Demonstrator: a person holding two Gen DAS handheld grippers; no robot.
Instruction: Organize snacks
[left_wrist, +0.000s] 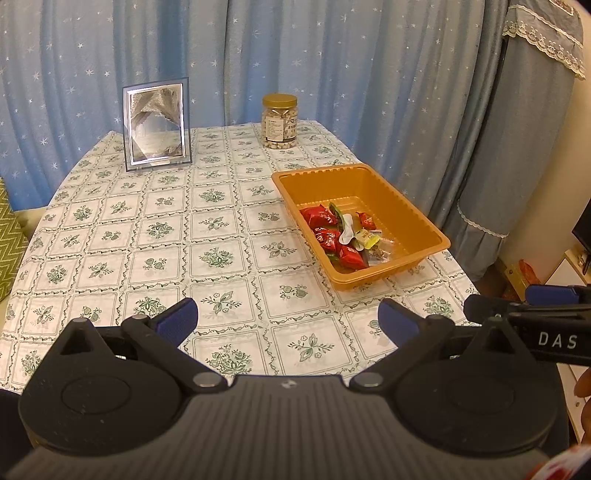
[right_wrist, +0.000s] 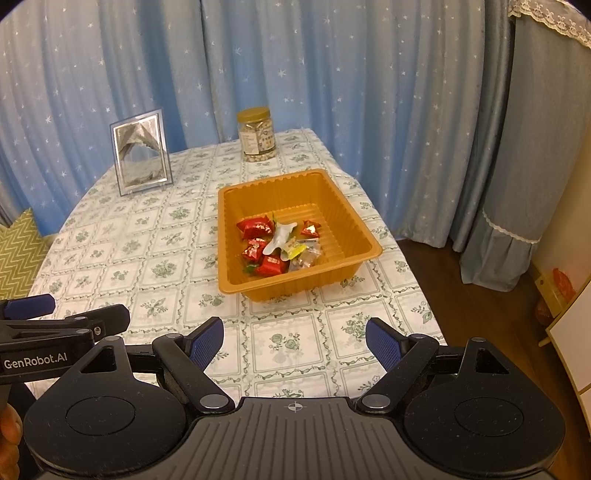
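An orange plastic tray sits on the right half of the table. Inside it lie several wrapped snacks: red packets, a yellow one, a clear one and a white wrapper. My left gripper hovers over the table's near edge, open, with nothing between its blue pads. My right gripper stands beside it, also open and empty, short of the tray's near wall. Each gripper shows at the edge of the other's view.
A jar of nuts with a gold lid stands at the far edge. A framed picture stands at the back left. Blue starred curtains hang behind. The floral tablecloth covers the table; wooden floor lies to the right.
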